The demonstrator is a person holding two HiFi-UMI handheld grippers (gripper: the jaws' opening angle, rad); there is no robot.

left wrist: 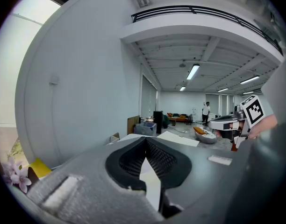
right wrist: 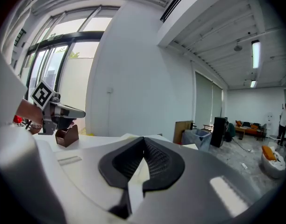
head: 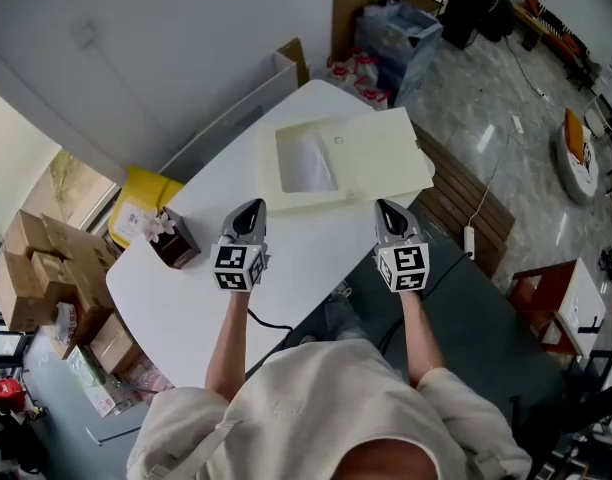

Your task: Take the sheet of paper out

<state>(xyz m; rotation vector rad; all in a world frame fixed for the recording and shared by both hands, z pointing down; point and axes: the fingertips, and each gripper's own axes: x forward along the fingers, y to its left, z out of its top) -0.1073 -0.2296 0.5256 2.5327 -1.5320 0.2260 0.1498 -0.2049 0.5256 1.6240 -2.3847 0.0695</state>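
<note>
A flat cream case (head: 381,148) lies on the white table (head: 186,288). A white sheet of paper (head: 306,166) shows in its rectangular opening on the left side. My left gripper (head: 252,206) hovers shut and empty just short of the case's near left edge. My right gripper (head: 386,206) hovers shut and empty at the case's near right corner. In the left gripper view the jaws (left wrist: 145,141) meet at the tips, and the case (left wrist: 180,138) lies ahead. The right gripper view shows its jaws (right wrist: 144,139) closed with nothing between them.
A small brown box (head: 176,240) with pale flowers stands on the table's left end. A yellow bag (head: 146,203) and cardboard boxes (head: 36,268) sit on the floor at left. A wooden slatted bench (head: 461,203) and a red stool (head: 546,298) are at right.
</note>
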